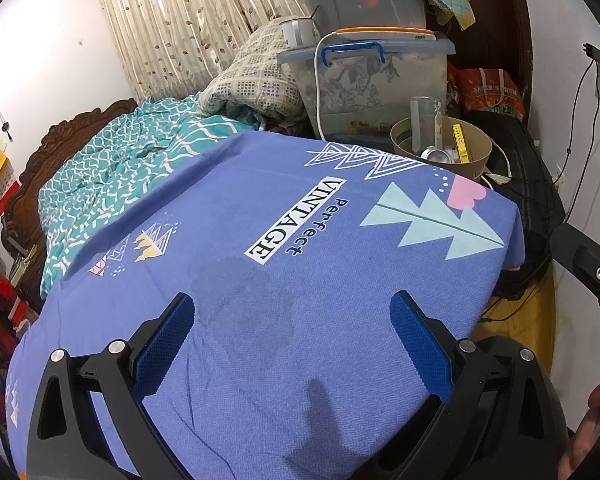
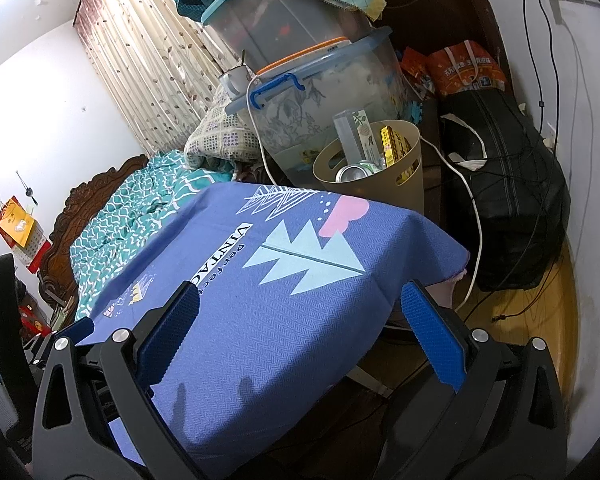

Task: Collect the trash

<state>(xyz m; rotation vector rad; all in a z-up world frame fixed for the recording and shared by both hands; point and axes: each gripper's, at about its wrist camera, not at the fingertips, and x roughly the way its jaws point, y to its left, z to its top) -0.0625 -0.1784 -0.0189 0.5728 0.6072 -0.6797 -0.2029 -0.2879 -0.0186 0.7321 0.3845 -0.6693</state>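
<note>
Tan round plastic bin (image 2: 384,184) holds crushed metal can (image 2: 350,172).

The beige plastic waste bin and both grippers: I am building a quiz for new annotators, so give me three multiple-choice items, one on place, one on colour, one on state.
1. Where does the beige plastic waste bin stand?
A. beyond the far edge of the blue printed cloth
B. on the teal bedspread
C. on the clear storage box

2. What colour are the gripper finger pads?
A. red
B. blue
C. white

3. How are the left gripper and right gripper?
A. both shut
B. one holds a can
C. both open, holding nothing

Key: 1 A, its rim shows behind the cloth; 2 B, blue textured pads; 3 C, the fingers stand wide apart over bare cloth.
</note>
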